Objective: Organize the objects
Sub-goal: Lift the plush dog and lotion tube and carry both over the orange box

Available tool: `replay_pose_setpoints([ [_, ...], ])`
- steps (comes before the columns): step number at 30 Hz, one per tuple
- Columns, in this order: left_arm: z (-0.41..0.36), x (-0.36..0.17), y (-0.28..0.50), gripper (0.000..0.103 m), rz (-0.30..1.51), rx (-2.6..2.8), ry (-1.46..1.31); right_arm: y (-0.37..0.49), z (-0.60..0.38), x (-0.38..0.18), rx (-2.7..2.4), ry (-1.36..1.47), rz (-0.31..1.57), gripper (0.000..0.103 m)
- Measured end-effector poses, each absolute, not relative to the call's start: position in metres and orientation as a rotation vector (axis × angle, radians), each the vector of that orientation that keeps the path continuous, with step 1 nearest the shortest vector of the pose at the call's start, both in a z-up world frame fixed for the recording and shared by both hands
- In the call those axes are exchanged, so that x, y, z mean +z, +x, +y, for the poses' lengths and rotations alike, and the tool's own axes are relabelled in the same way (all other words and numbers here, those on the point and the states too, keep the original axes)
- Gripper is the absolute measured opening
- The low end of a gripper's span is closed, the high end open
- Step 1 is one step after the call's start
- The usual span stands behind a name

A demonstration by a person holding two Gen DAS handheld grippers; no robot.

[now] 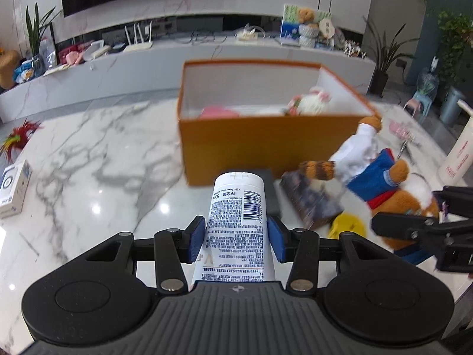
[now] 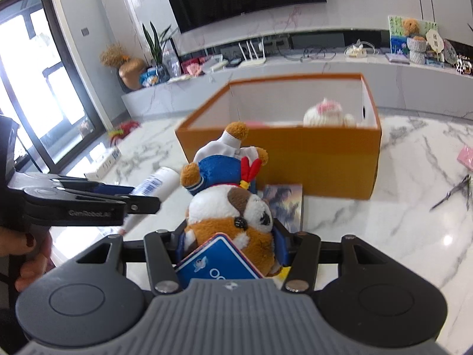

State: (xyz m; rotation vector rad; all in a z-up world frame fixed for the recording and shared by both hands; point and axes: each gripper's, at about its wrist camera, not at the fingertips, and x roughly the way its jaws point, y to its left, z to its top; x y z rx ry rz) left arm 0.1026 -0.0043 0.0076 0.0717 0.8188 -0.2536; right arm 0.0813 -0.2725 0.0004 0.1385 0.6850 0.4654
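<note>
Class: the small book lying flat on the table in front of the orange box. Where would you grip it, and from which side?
Judging by its pose, take the book by its free right edge, from the open table side; it lies flat, its left side partly hidden behind the plush dog, the orange box behind.

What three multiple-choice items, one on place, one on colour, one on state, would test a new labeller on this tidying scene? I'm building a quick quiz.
1. Where is the white plush rabbit?
A. inside the orange box
B. on the table beside it
C. in a claw

2. What colour are the box's outer walls?
A. white
B. orange
C. blue

3. What is the left claw doing?
A. hanging open and empty
B. gripping a book
C. gripping a white tube

Answers: 1 A, it shows above the rim inside the walls; 2 B, the front wall is orange; 3 C, both blue pads press the tube's sides.
</note>
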Motion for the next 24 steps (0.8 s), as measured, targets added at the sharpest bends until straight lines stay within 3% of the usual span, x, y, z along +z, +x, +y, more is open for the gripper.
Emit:
replay_pose_setpoints([
  [24, -0.031, 0.059, 0.14, 0.053, 0.652, -0.254, 0.012, 0.097, -0.293, 0.073, 0.36, 0.206, 0.49, 0.056],
])
